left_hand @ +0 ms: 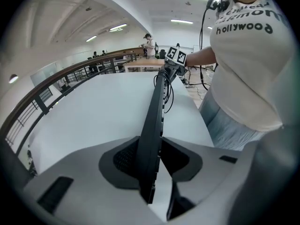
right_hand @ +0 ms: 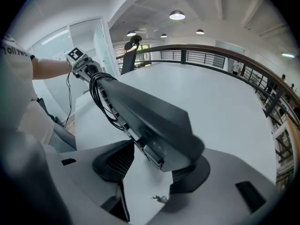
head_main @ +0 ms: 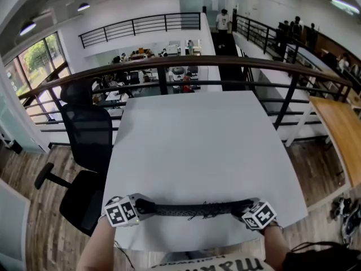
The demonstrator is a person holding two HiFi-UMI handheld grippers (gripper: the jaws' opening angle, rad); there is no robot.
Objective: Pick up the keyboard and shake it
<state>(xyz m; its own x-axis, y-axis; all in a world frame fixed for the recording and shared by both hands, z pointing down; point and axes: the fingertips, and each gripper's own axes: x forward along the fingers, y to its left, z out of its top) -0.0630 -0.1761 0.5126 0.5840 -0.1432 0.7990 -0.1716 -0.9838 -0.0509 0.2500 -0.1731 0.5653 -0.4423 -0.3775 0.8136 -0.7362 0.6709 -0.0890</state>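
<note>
A black keyboard (head_main: 192, 209) hangs edge-up above the front edge of the white table (head_main: 203, 145), stretched between my two grippers. My left gripper (head_main: 148, 208) is shut on its left end; in the left gripper view the thin edge (left_hand: 157, 111) runs from the jaws (left_hand: 152, 156) toward the right gripper's marker cube (left_hand: 176, 56). My right gripper (head_main: 240, 208) is shut on the other end. In the right gripper view the keyboard (right_hand: 145, 114) sits twisted and slightly blurred between the pads (right_hand: 154, 165). Its coiled black cable (right_hand: 101, 102) dangles beside it.
A black office chair (head_main: 87, 140) stands at the table's left side. A curved railing (head_main: 169, 64) runs behind the table, with a lower floor beyond. A wooden table (head_main: 338, 129) is at the right. The person's torso (left_hand: 248, 69) is close behind the keyboard.
</note>
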